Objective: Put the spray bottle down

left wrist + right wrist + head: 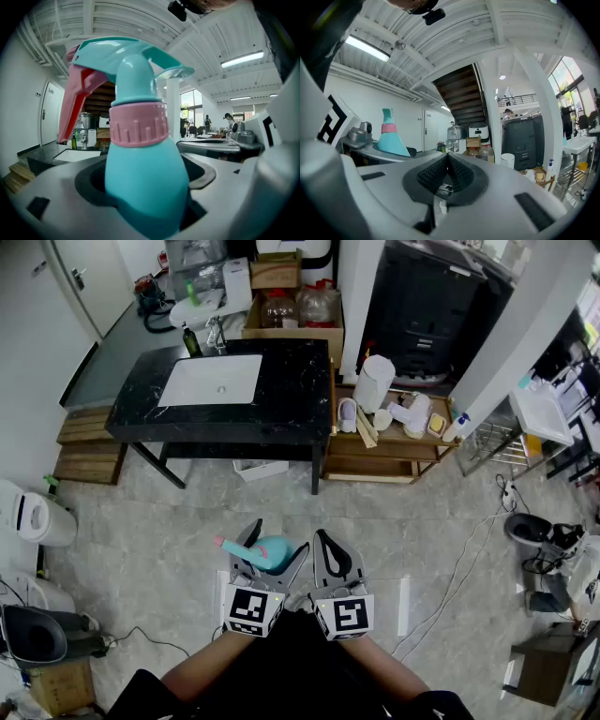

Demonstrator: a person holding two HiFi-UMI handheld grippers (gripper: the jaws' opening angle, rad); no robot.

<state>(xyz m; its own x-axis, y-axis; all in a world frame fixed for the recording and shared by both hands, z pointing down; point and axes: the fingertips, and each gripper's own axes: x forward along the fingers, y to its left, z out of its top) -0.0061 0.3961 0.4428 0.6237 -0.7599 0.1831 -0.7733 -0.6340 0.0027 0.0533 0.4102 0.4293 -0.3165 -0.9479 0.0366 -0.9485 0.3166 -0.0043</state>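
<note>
On the left, the left gripper (277,540) is clamping the spray bottle (267,552), its jaws standing wide around the teal body. It is carrying the bottle in the air above the tiled floor (141,549). The left gripper view is showing the bottle upright between the jaws (pink collar (138,124), pink trigger (75,103) pointing left) and filling most of the frame. Moving right, the right gripper (324,538) is hovering just beside its partner, jaws pressed together and gripping nothing. Beyond both tools, the black counter (291,390) with its white sink (211,381) is sitting well apart from them.
</note>
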